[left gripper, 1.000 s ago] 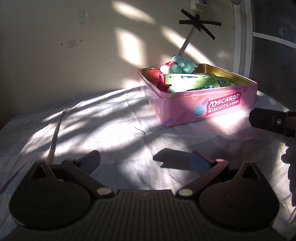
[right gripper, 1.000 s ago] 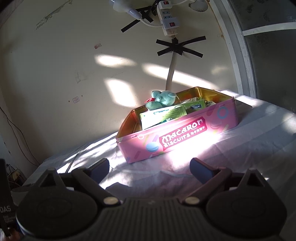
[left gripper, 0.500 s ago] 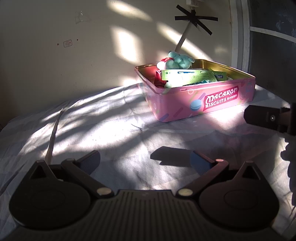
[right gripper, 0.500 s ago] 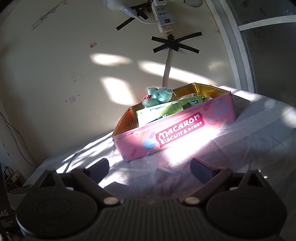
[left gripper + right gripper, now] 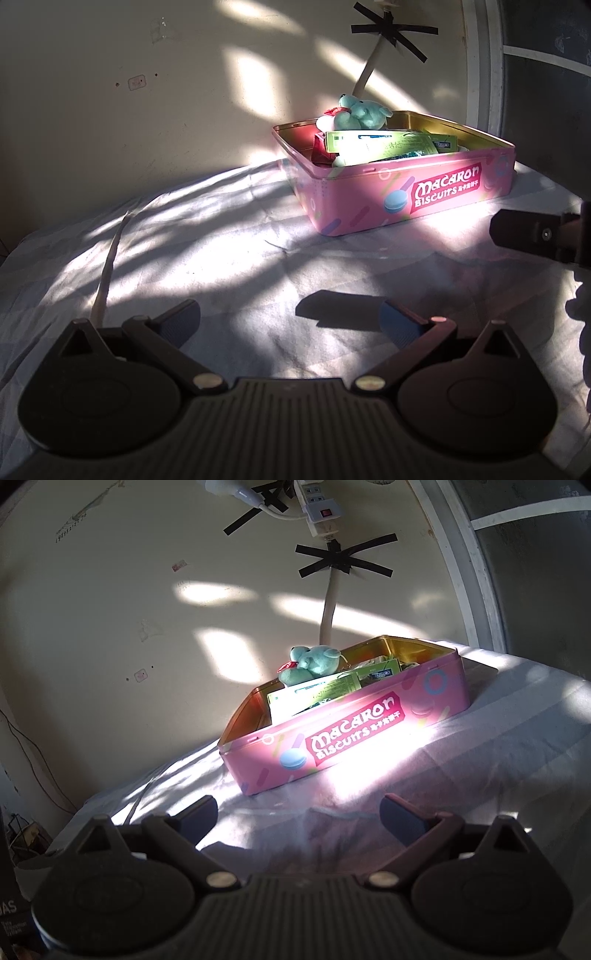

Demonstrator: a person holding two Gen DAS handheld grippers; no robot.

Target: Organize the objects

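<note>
1. Left tool: nearest the left wrist camera, its two blue-padded fingers stand wide apart with nothing between them, above the cloth-covered tabletop.
2. Right tool: nearest the right wrist camera, its fingers are likewise spread wide and hold nothing; one dark finger of this tool also shows at the right edge of the left wrist view.
3. Tabletop: a pale, creased cloth covers it, crossed by patches of sunlight and bands of shadow; the shadow of the left tool falls on the cloth just ahead of its right finger.
4. Pink tin: beyond both tools, apart from each, it stands on the cloth, open at the top, gold inside, and lettered "Macaron Biscuits" on its long sunlit side.
5. Contents of the tin: a green packet lies flat near the top; a teal plush toy rests above the rim at the far side; a red item sits at the near-left corner in the left wrist view. Other contents are too small to identify.
6. Wall: farthest, behind the tin, it carries a white cable fastened by crossed strips of black tape, with a power strip above.
</note>
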